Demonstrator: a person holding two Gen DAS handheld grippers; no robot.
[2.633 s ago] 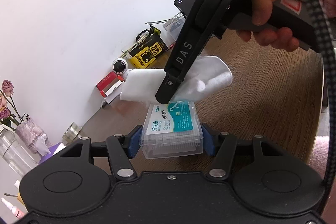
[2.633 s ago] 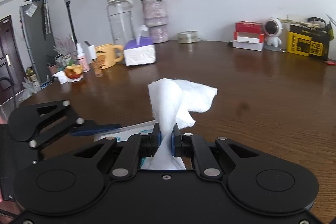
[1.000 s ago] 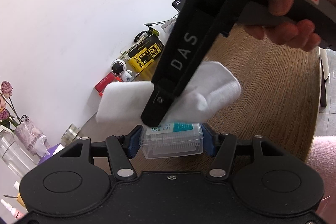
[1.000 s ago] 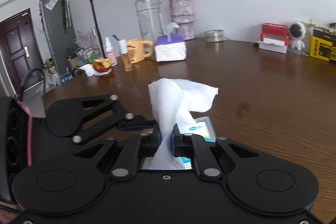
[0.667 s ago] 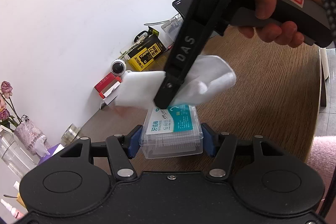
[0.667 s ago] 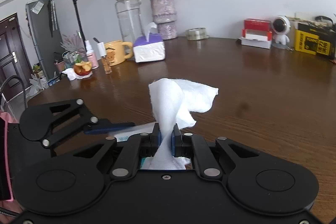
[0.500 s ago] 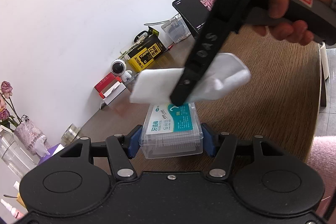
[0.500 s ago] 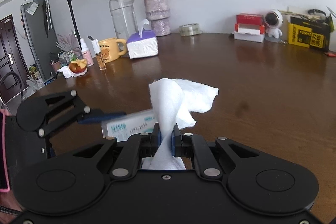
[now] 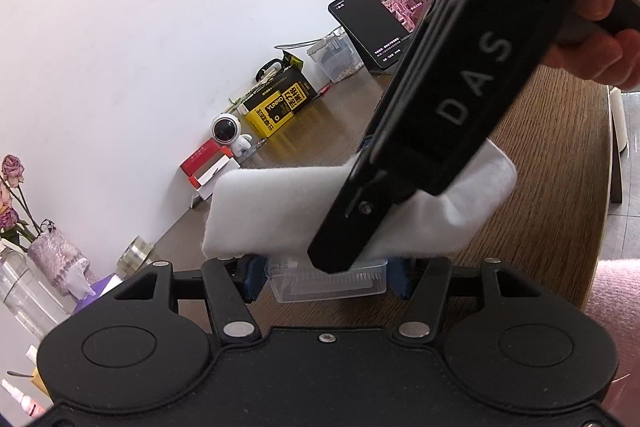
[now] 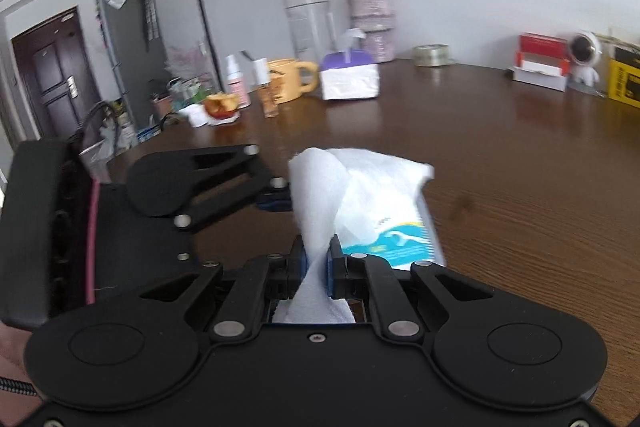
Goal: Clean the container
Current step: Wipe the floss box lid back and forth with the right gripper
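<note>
The left gripper point(image 9: 326, 277) has its jaws pinching a small clear plastic box point(image 9: 328, 285) from both sides, holding it just above the brown wooden desk point(image 9: 552, 187). The right gripper point(image 10: 318, 259) has its jaws pressed together on a white cloth point(image 10: 352, 195), which bunches up between them and fans out ahead. In the left wrist view the cloth point(image 9: 272, 211) lies spread over the top of the box, covering most of the lid, with the right gripper's black arm slanting down across it from a hand point(image 9: 612, 7) at the upper right. In the right wrist view a corner of the box's teal and white label point(image 10: 404, 239) shows just beyond the cloth.

Further out along the wall stand a yellow box point(image 9: 280, 105), a small white robot figure point(image 9: 228, 133), a red and white box point(image 9: 208, 167) and a tape roll point(image 9: 136, 253). A tablet point(image 9: 384, 15) leans behind them.
</note>
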